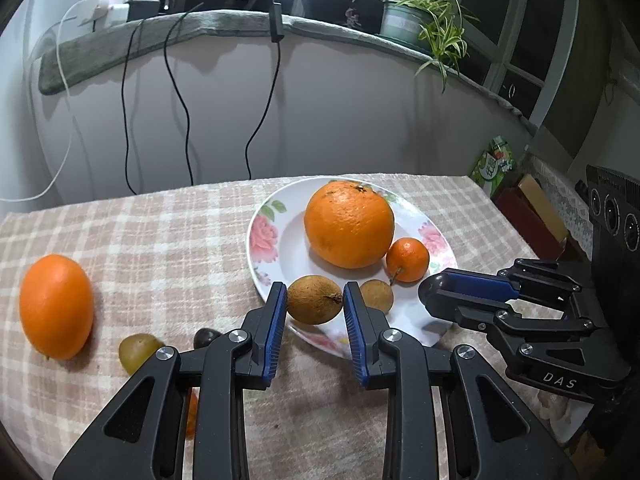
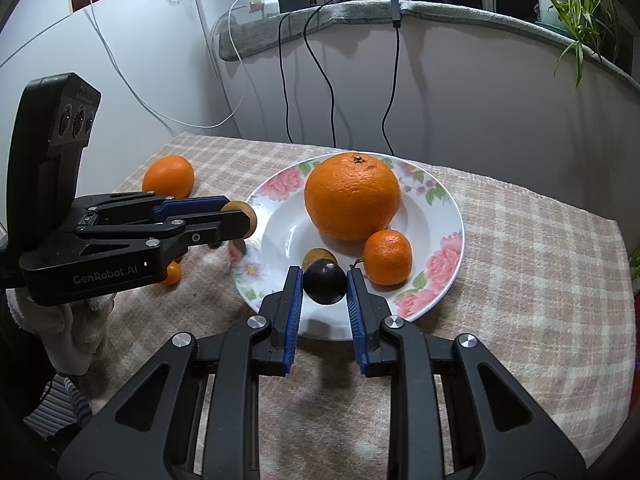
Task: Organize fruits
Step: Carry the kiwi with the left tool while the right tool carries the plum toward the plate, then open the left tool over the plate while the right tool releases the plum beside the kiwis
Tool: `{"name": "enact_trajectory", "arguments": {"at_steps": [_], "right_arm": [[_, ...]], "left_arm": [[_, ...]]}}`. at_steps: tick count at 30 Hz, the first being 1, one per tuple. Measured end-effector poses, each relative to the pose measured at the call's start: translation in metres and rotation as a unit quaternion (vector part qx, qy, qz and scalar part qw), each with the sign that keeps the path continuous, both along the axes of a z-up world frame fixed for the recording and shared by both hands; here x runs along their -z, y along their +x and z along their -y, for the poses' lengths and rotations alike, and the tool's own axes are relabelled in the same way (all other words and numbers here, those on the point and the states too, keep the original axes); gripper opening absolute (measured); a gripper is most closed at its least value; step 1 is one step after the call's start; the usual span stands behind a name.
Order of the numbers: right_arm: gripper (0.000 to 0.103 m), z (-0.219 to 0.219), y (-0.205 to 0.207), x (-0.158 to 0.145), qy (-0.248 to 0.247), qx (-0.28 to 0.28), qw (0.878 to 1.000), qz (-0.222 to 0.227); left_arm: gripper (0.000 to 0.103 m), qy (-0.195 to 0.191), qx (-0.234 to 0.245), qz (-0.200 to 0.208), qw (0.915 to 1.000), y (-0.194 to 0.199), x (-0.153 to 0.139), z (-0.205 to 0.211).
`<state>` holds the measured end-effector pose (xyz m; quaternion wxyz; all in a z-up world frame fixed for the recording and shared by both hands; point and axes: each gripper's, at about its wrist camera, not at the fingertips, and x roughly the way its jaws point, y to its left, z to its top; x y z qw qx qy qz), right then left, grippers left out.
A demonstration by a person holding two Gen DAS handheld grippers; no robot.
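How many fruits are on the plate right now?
3 rest on the floral white plate: large orange, small tangerine, small brown longan. Others may be hidden behind them.

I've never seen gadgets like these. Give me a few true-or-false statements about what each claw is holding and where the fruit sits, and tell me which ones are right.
1. The left gripper is clamped on a brown fruit. True.
2. The right gripper holds a small orange. False: it holds a dark purple fruit.
3. The largest orange sits on the floral plate. True.
4. Every orange is on the plate. False: one orange lies on the checked tablecloth, off to the side.
5. A small mandarin rests on the plate beside the largest orange. True.
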<state>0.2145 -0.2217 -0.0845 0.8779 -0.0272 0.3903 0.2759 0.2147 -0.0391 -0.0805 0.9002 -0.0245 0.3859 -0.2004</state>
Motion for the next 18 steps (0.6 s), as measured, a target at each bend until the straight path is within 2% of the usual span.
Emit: {"name": "enact_trajectory", "arguments": {"at_steps": [18], "right_arm": [[0.024, -0.0007, 0.0015, 0.0034, -0.006, -0.004, 1.0, -0.001]], "left_arm": [[0.029, 0.019, 0.013, -0.002, 0.9997, 0.0021, 0.0029, 0.0091]]}}
